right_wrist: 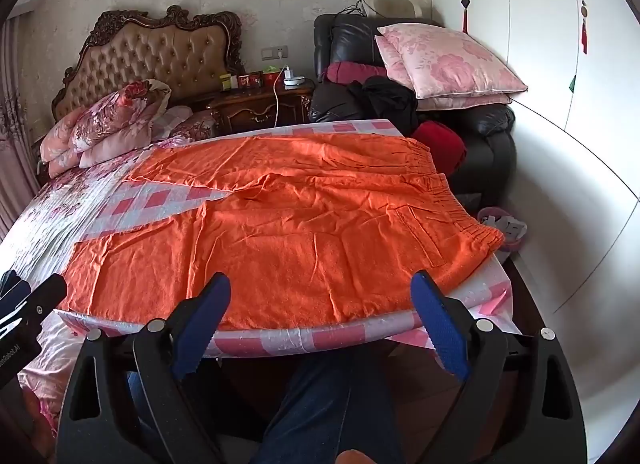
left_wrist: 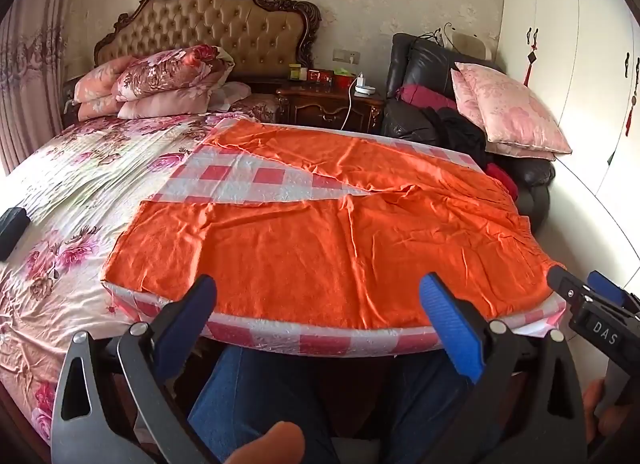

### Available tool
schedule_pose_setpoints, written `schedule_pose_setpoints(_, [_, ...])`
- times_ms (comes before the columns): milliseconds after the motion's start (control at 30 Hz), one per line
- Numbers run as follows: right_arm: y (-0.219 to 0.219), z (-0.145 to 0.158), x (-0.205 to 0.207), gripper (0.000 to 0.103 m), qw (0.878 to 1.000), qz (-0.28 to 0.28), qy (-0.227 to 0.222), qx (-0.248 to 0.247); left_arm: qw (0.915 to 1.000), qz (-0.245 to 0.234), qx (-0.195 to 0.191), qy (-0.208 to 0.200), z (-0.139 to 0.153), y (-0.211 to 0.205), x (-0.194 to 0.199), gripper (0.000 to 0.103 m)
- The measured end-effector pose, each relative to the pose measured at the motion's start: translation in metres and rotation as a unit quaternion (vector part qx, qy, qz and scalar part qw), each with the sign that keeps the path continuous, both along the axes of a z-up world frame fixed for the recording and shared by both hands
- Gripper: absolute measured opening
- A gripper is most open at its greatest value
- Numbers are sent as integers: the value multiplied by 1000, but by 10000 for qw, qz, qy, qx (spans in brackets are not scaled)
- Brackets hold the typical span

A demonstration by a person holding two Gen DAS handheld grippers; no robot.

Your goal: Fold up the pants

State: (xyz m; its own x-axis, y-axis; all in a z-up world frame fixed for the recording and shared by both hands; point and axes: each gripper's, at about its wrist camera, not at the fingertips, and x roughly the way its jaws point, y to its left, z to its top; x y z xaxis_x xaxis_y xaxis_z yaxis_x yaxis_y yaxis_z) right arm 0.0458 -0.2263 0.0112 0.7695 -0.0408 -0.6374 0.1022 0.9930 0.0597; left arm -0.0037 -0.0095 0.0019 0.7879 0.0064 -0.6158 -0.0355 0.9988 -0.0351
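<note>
The orange pants (left_wrist: pixel 332 232) lie spread flat and unfolded on the checkered bench (left_wrist: pixel 320 338), waistband at the right, while the left hand-held gripper (left_wrist: pixel 320 300) and right hand-held gripper (right_wrist: pixel 322 298) hover wide open and empty at the near edge, so folding has seemingly not begun and each must next pinch cloth.

Two wrist fisheyes, side by side, looking across the same board.

We look forward and downward along each gripper's blue fingers, low and close to the near edge of the checkered board (left_wrist: pixel 248 179). Both views share the orange pants (left_wrist: pixel 320 240), the tufted headboard (left_wrist: pixel 208 19) at upper left, and the black armchair (right_wrist: pixel 488 143). In the left view the right gripper (left_wrist: pixel 592 296) enters at the right edge; in the right view the left gripper (right_wrist: pixel 24 304) shows at the left edge.
</note>
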Motion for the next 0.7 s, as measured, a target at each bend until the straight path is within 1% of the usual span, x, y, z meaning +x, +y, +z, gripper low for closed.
schedule_pose_setpoints(67, [-7,1,-1,88,10000,12,18,-10,9999,2,-157,30,4,7,0,101])
schedule_pose_setpoints(133, [-2,2,0,88,9997,-8,27,-227,9997,-16,-244,-5,3,16,-4,101])
schedule_pose_setpoints(267, [1,6,-2,88,9997,-31,4,-227,9998,-23,-173,15,3,10,-2,101])
schedule_pose_setpoints(367, [-4,5,-2,88,9999,-41,3,-100,9998,-34,-179,0,4,9,-2,101])
schedule_pose_setpoints(700, [0,4,-2,88,9999,-45,-6,-133,9998,-49,-167,21,4,6,-2,101])
